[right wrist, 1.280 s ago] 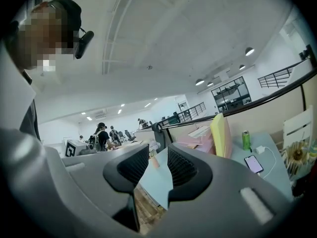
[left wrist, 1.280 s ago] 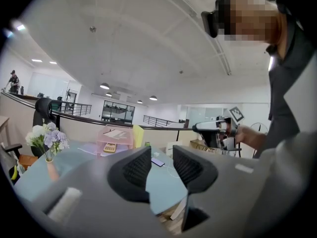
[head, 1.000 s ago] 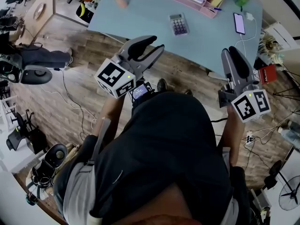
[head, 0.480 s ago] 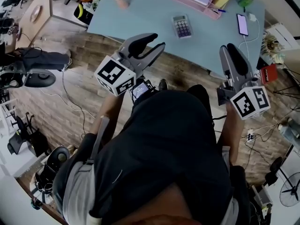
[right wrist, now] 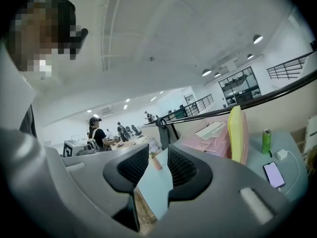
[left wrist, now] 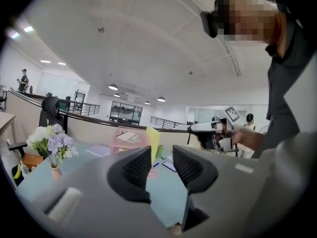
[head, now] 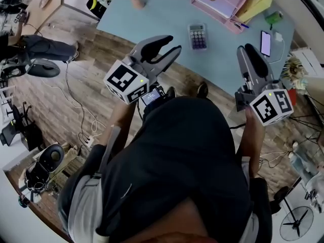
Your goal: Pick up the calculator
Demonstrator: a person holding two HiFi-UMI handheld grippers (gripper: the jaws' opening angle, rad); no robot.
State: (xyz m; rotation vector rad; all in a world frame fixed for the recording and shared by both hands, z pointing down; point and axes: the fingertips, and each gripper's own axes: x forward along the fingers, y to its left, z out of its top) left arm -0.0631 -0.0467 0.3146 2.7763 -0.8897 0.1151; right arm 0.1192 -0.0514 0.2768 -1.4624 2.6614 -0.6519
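The left gripper (left wrist: 161, 155) and right gripper (right wrist: 158, 155) have shells of smooth, matt grey plastic; their inner pads (left wrist: 137, 168) are dark and finely ribbed, rubbery in look; the marker cube (head: 126, 81) has flat, matt printed faces. The table (head: 162, 14) top is pale blue, smooth and dull; the calculator (head: 197, 36) looks plastic, grey with raised keys; the phone (head: 266, 43) has a glossy screen; the floor (head: 96, 59) shows wood-grain planks; the person's shirt (head: 187, 161) is dark cloth, soft and matt.
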